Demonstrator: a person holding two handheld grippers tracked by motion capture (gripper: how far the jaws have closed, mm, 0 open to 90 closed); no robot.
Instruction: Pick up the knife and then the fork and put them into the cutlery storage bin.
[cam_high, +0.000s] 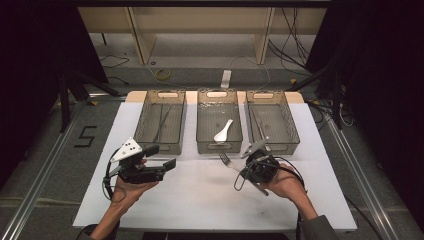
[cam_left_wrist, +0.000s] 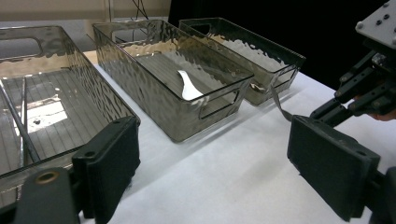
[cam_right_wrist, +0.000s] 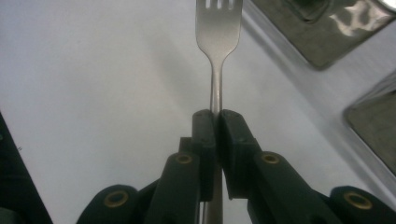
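Right gripper (cam_right_wrist: 216, 122) pinches the fork (cam_right_wrist: 217, 28) by its handle, tines sticking out ahead, above the white table (cam_high: 200, 200). Left gripper (cam_left_wrist: 212, 158) spread wide, nothing in it. 3 bins behind; spoon (cam_high: 223, 131) in middle bin (cam_high: 219, 146), just beyond fork.

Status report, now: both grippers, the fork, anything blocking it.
Right gripper shut on fork, tines forward, held near the middle bin. Left gripper open, holding nothing. White spoon in the middle bin; nothing blocking.
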